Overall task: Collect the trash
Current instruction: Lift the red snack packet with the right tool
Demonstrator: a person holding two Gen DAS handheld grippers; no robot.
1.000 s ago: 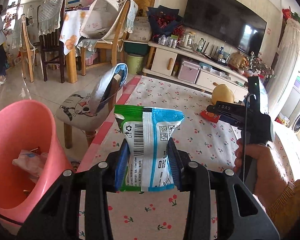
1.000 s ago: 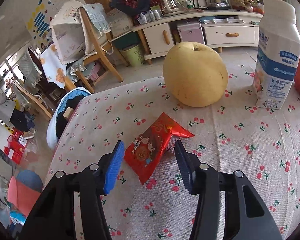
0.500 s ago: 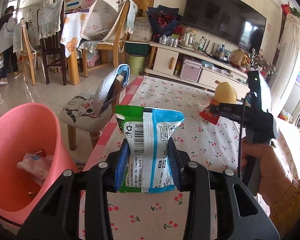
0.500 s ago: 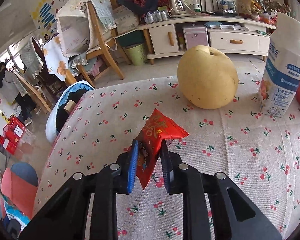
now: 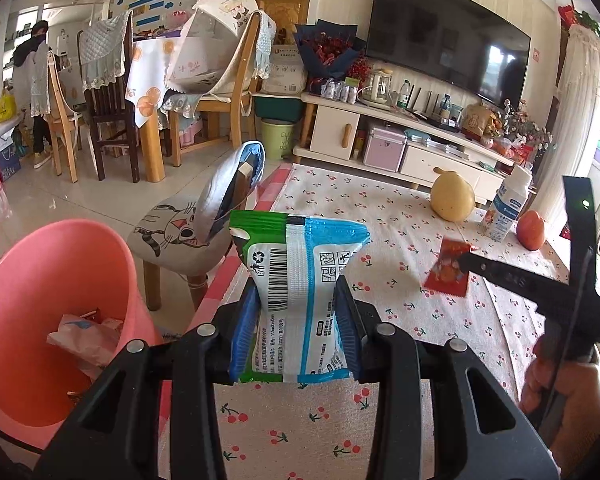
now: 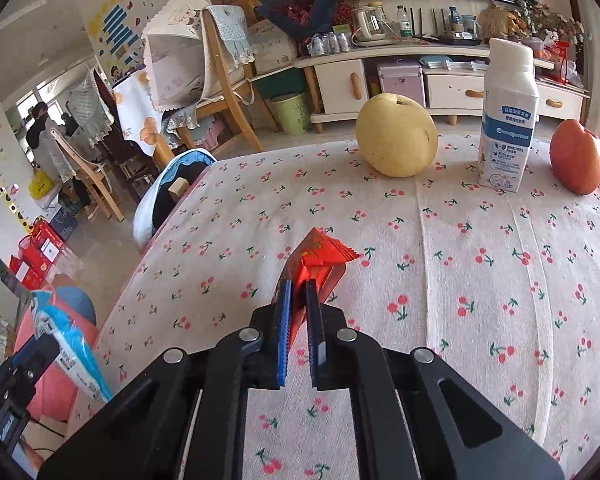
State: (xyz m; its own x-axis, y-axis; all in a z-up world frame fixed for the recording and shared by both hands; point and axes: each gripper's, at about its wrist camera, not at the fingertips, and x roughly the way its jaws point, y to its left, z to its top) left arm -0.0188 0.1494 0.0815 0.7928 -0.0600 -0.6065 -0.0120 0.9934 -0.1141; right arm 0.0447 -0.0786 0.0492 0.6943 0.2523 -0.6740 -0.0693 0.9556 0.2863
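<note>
Left wrist view: your left gripper is clamped on a glossy green-and-blue plastic wrapper, barcode facing the camera; the blue ribbed fingers pinch its lower half, so the crinkled top fans out above them. It's held up over the near edge of the bench, which is covered with a soft white cherry-print cloth. The pink plastic bin, a flared cone shape, sits low to the left with crumpled wrappers inside. Further right, your right gripper shows side-on with a flat red foil packet at its tip, above the cloth. Right wrist view: your right gripper is nearly fully closed on the red foil packet, which has a serrated edge and is folded between the fingers, clear of the cloth. Beyond it a smooth round yellow pear, an upright white milk carton and a red-orange fruit stand in a row at the far side of the bench. The green-and-blue wrapper and bin show at lower left.
</note>
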